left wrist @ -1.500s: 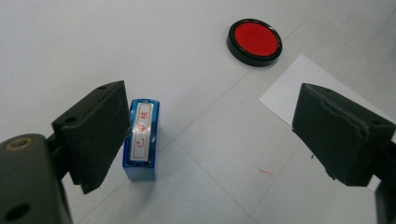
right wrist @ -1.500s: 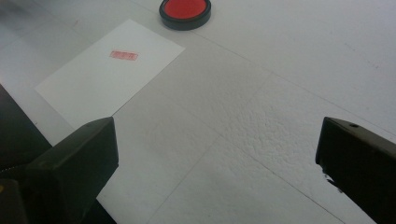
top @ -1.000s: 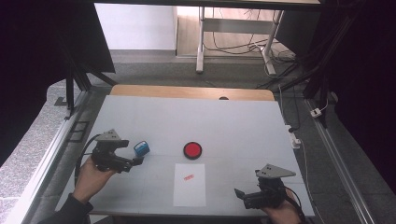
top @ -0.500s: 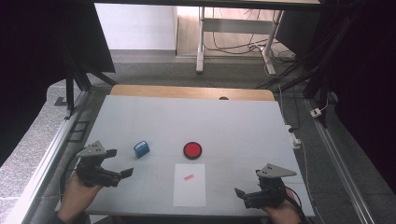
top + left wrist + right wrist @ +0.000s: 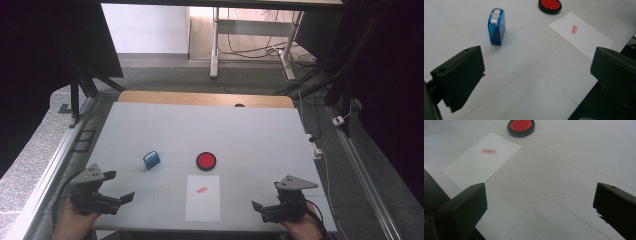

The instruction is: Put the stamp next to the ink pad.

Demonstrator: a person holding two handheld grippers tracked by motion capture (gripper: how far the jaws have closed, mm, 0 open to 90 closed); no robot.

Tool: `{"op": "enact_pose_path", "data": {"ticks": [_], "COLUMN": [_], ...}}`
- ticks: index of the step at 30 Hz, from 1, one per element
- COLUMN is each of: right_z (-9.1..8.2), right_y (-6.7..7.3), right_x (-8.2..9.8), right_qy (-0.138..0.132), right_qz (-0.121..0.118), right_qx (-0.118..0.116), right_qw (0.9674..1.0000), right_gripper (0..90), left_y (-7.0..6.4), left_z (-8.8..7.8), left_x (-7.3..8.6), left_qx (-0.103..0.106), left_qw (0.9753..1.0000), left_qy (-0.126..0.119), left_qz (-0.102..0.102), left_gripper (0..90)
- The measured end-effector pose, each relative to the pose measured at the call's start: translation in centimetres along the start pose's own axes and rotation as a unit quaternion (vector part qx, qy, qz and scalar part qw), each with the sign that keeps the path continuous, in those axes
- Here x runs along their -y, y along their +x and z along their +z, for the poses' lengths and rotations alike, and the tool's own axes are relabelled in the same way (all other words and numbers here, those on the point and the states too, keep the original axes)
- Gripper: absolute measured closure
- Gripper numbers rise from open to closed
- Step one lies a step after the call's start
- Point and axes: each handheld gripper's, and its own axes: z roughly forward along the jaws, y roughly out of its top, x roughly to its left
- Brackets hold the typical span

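From the left gripper [image 5: 107, 200], bare worktop [image 5: 260, 135] runs toward 1 o'clock up to the blue stamp [image 5: 151, 159]. The red ink pad [image 5: 206, 161] and paper sheet [image 5: 203, 197] occupy the centre. Far half lies open.

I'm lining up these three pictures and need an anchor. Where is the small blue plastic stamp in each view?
High view: the small blue plastic stamp stands left of centre on the table, left of the round red ink pad.
Left gripper view: upper left, beyond the left jaw.
Right gripper view: not in it.
Shared landmark: the white paper sheet with a red stamp mark, with the ink pad just beyond it, in all three views.
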Motion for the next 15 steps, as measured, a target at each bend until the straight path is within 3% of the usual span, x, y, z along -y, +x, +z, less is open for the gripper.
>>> {"op": "enact_pose_path", "data": {"ticks": [5,9,15], "right_z": [0.0,0.1,0.1], "right_y": [0.1,0.1,0.1], "right_x": [0.0,0.0,-0.1], "right_qy": [0.002,0.003,0.005], "right_qz": [-0.001,0.000,0.000], "right_qx": [0.002,0.003,0.002], "right_qw": [1.0000,1.0000,1.0000], "right_gripper": [0.0,0.0,0.0], "left_y": [0.0,0.0,0.1], "left_z": [-0.3,-0.5,-0.7], "left_x": [1.0,1.6,1.8], "left_qx": [-0.005,-0.022,-0.026], "left_qw": [0.9999,0.9992,0.9990], "left_qy": [0.012,0.031,0.030], "left_qz": [-0.009,-0.014,-0.023], "left_gripper": [0.0,0.0,0.0]}}
